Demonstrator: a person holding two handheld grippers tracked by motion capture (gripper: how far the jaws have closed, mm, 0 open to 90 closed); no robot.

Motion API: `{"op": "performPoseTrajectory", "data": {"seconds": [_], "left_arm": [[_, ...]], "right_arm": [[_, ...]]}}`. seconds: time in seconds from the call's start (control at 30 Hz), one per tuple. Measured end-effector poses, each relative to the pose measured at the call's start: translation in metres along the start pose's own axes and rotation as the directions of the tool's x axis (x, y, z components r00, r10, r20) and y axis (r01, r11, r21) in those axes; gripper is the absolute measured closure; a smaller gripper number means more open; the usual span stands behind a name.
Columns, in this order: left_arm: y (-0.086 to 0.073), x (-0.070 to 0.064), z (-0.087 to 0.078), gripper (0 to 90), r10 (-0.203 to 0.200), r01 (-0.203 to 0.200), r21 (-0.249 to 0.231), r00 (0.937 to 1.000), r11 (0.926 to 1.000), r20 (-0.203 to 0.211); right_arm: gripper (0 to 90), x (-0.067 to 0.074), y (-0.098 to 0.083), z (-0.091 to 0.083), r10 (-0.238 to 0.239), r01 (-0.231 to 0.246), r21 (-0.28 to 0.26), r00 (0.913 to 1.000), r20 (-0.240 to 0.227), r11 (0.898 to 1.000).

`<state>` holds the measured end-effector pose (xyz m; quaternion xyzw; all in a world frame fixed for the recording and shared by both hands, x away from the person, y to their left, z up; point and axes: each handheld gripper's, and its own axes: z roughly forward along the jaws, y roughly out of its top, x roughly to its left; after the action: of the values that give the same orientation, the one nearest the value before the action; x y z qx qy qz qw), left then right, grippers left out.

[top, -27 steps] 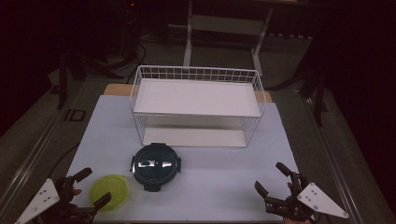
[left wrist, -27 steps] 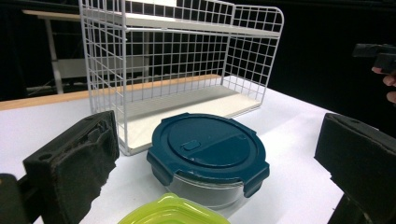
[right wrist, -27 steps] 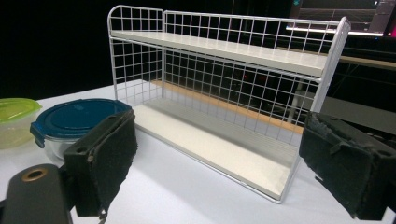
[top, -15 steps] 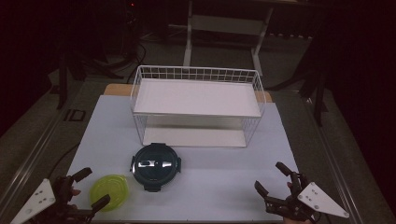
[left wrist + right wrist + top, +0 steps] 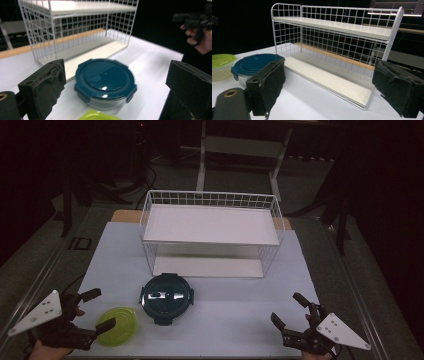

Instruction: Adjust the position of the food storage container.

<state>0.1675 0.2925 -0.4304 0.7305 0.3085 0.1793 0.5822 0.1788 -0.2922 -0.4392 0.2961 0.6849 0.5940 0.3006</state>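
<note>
Both tongs wide, empty: left tongs [image 5: 97, 309] near green tub [image 5: 117, 325], right tongs [image 5: 290, 311] idle. Risk: careless approach shoves tub into blue container [image 5: 166, 298].

Your left claw [image 5: 92, 311] covers the near edge of the green tub [image 5: 118, 325] in the high view, and the left gripper view cuts that tub [image 5: 96, 115] off at the bottom edge. Your hands run off the frame's bottom. The dark room behind the rack [image 5: 210, 236] is unreadable.
</note>
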Motion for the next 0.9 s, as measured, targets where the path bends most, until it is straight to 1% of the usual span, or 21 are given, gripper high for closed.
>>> {"op": "performPoseTrajectory", "data": {"seconds": [0.03, 0.1, 0.13, 0.17, 0.2, 0.23, 0.27, 0.3, 0.33, 0.4, 0.43, 0.5, 0.53, 0.6, 0.63, 0.7, 0.77, 0.8, 0.87, 0.9], "left_arm": [[0.0, 0.003, 0.002, 3.6, 0.003, -0.003, 0.004, 1.0, 1.0, 0.007], [0.0, 0.008, 0.006, 6.0, 0.013, -0.013, 0.028, 0.9999, 0.9995, 0.003], [-0.001, 0.011, 0.007, 9.1, 0.015, -0.016, 0.035, 0.9997, 0.9993, 0.017], [-0.001, 0.014, 0.009, 13.2, 0.021, -0.022, 0.045, 0.9995, 0.9987, 0.023], [-0.001, 0.017, 0.011, 15.0, 0.025, -0.026, 0.06, 0.9995, 0.9978, 0.017], [-0.001, 0.022, 0.013, 17.8, 0.023, -0.025, 0.075, 0.9992, 0.9969, 0.032], [-0.001, 0.025, 0.015, 23.5, 0.026, -0.028, 0.082, 0.9993, 0.9963, 0.029], [-0.002, 0.028, 0.017, 26.4, 0.031, -0.033, 0.091, 0.9993, 0.9953, 0.022], [-0.002, 0.032, 0.02, 31.0, 0.031, -0.034, 0.103, 0.9991, 0.9941, 0.029], [-0.003, 0.039, 0.026, 39.8, 0.03, -0.033, 0.128, 0.9992, 0.9912, 0.026], [-0.004, 0.043, 0.028, 44.8, 0.028, -0.033, 0.14, 0.9991, 0.9896, 0.033], [-0.006, 0.048, 0.034, 53.5, 0.043, -0.047, 0.169, 0.9987, 0.9846, 0.026], [-0.007, 0.05, 0.037, 59.0, 0.049, -0.054, 0.184, 0.9983, 0.9814, 0.032], [-0.01, 0.054, 0.043, 65.8, 0.058, -0.063, 0.219, 0.9979, 0.9736, 0.029], [-0.011, 0.056, 0.046, 68.3, 0.064, -0.07, 0.238, 0.9975, 0.9687, 0.031], [-0.015, 0.058, 0.053, 73.0, 0.072, -0.075, 0.274, 0.9972, 0.9587, 0.021], [-0.018, 0.06, 0.06, 76.1, 0.084, -0.085, 0.313, 0.9963, 0.9459, 0.017], [-0.019, 0.062, 0.063, 78.1, 0.086, -0.09, 0.333, 0.9959, 0.9385, 0.026], [-0.02, 0.063, 0.069, 81.3, 0.109, -0.112, 0.376, 0.9936, 0.9197, 0.028], [-0.021, 0.064, 0.072, 85.0, 0.116, -0.12, 0.387, 0.9927, 0.9141, 0.034]], "right_arm": [[10.9, 0.0, 0.0, 0.0, 0.003, -0.003, 0.002, 1.0, 0.0, 1.0], [10.9, 0.0, 0.0, 0.001, 0.001, -0.001, 0.004, 1.0, -0.001, 1.0], [10.9, 0.0, 0.0, 0.001, 0.004, -0.004, 0.004, 1.0, -0.001, 1.0], [10.9, 0.0, -0.001, 0.001, 0.003, -0.003, 0.005, 1.0, -0.002, 1.0], [10.9, 0.0, -0.001, 0.001, 0.001, -0.001, 0.005, 1.0, -0.002, 1.0], [10.9, 0.0, -0.001, 0.001, 0.001, -0.001, 0.006, 1.0, -0.004, 1.0], [10.9, 0.0, -0.001, 0.002, 0.003, -0.003, 0.006, 1.0, -0.003, 1.0], [10.9, 0.0, -0.001, 0.002, 0.003, -0.003, 0.008, 1.0, -0.003, 1.0], [10.9, 0.0, -0.001, 0.002, 0.005, -0.005, 0.011, 1.0, -0.003, 1.0], [10.9, 0.0, -0.002, 0.003, 0.004, -0.004, 0.011, 1.0, -0.004, 1.0], [10.9, 0.0, -0.002, 0.003, 0.004, -0.003, 0.012, 1.0, -0.005, 1.0], [10.9, 0.0, -0.002, 0.003, 0.004, -0.004, 0.012, 1.0, -0.005, 1.0], [10.9, 0.0, -0.002, 0.002, 0.003, -0.003, 0.011, 1.0, -0.005, 1.0], [10.9, -0.001, -0.002, 0.002, 0.005, -0.005, 0.011, 1.0, -0.005, 1.0], [10.9, -0.001, -0.002, 0.002, 0.007, -0.007, 0.011, 1.0, -0.005, 1.0], [10.9, -0.001, -0.003, 0.002, 0.01, -0.01, 0.013, 0.9999, -0.006, 1.0], [10.9, -0.001, -0.003, 0.002, 0.008, -0.008, 0.013, 0.9999, -0.007, 1.0], [10.9, -0.001, -0.003, 0.002, 0.006, -0.006, 0.012, 1.0, -0.006, 1.0], [10.9, -0.001, -0.003, 0.002, 0.006, -0.006, 0.011, 1.0, -0.007, 1.0], [10.9, -0.001, -0.003, 0.002, 0.006, -0.006, 0.012, 1.0, -0.008, 1.0]]}}
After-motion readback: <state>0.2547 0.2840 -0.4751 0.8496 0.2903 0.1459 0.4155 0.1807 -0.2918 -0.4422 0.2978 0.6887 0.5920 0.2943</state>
